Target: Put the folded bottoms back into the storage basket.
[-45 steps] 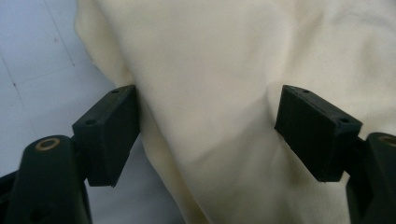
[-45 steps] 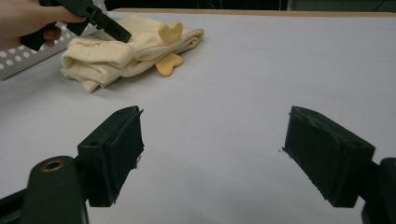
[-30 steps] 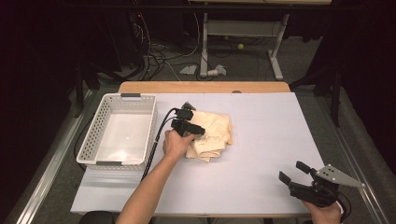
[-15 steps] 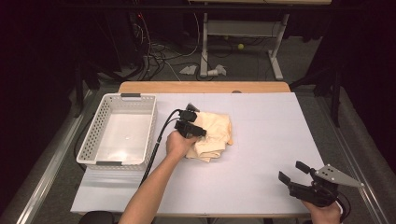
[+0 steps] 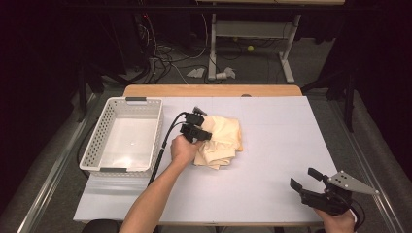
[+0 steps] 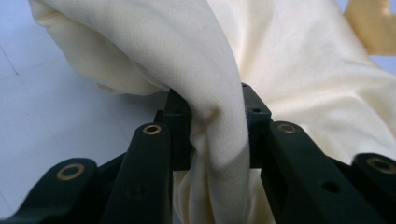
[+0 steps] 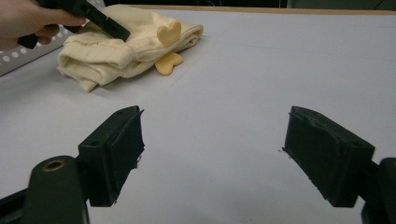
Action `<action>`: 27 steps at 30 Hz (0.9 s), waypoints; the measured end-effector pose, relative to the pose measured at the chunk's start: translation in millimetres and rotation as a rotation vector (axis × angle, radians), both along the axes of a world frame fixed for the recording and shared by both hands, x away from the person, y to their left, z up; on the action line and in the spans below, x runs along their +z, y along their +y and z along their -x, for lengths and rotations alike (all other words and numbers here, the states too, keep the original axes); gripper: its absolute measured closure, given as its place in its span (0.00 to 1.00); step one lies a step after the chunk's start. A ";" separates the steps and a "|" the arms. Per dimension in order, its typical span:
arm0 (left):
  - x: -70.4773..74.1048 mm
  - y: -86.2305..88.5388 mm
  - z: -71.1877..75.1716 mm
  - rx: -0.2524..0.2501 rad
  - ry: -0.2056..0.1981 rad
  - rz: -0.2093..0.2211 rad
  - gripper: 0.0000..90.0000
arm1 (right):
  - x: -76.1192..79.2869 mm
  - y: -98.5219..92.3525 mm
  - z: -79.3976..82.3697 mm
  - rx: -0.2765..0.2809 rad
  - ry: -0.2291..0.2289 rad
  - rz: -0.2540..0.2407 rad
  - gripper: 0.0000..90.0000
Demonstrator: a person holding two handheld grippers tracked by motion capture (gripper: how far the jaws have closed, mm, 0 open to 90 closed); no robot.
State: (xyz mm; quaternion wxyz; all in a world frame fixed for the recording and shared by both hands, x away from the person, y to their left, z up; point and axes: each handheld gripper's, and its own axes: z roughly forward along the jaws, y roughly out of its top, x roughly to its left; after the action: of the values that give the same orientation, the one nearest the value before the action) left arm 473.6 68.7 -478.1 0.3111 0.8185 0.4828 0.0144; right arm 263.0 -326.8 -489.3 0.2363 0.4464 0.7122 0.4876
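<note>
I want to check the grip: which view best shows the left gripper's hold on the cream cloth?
The left gripper view: the left gripper pinches a fold of the cream cloth between its pads. The high view shows the hand over the cloth pile; the right gripper view shows it far off, the contact unclear.

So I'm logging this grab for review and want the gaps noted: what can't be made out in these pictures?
- High view: the left gripper tips, hidden by its own body and the cream cloth.
- Left gripper view: how many layers are pinched, since the fold hides them; the cloth runs off the top edge.
- Right gripper view: the white basket, cut off by the left edge.
- High view: the right gripper pads, too small to see.
</note>
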 end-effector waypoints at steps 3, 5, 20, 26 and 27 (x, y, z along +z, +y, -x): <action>6.3 1.4 2.8 -0.012 -0.012 0.018 0.77 | 0.0 0.0 0.0 0.000 0.000 0.000 0.22; 13.3 2.3 6.5 -0.022 -0.025 0.040 0.77 | 0.1 0.1 0.2 -0.001 0.001 -0.001 0.22; 48.9 13.4 32.8 -0.101 -0.104 0.077 0.77 | 0.1 0.5 0.3 -0.001 0.001 0.001 0.22; 60.4 22.7 40.7 -0.104 -0.124 0.097 0.77 | 0.1 0.5 0.3 -0.001 0.000 0.002 0.22; 62.0 24.3 41.8 -0.104 -0.126 0.100 0.77 | 0.1 0.6 0.4 -0.002 0.001 0.001 0.22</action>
State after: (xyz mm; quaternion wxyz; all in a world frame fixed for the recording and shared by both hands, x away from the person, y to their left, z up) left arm 431.8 93.0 -416.1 0.3814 0.8235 0.4192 0.0255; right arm 262.6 -326.2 -489.2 0.2368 0.4470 0.7121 0.4868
